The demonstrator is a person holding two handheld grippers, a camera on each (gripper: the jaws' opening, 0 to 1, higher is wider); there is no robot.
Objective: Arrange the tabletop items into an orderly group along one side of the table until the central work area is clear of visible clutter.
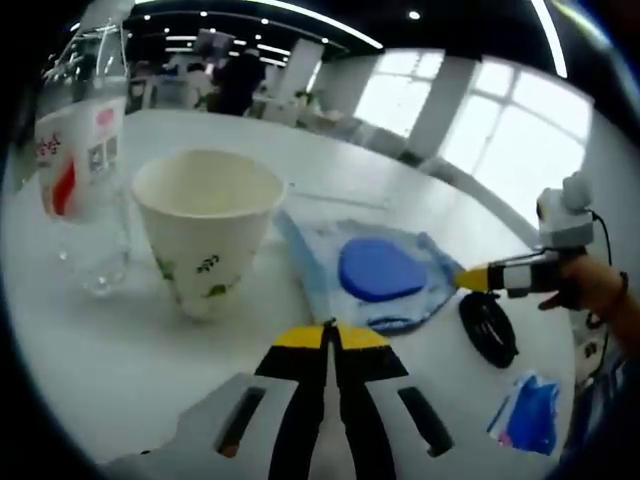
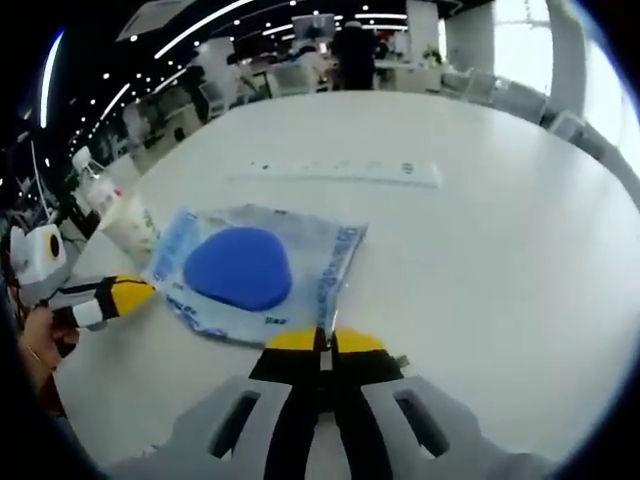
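Left gripper: jaws closed, empty, lower centre.
Right gripper: closed, touching pouch edge, apparently nudging it.
Cup, bottle: upper left, already grouped.

cup between bottle and pouch

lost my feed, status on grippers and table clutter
Left gripper shut, empty, near paper cup. Right gripper shut at blue packet edge, grip unclear. Bottle, black coil still scattered.

Bottle top cut off; label txt unreadable.
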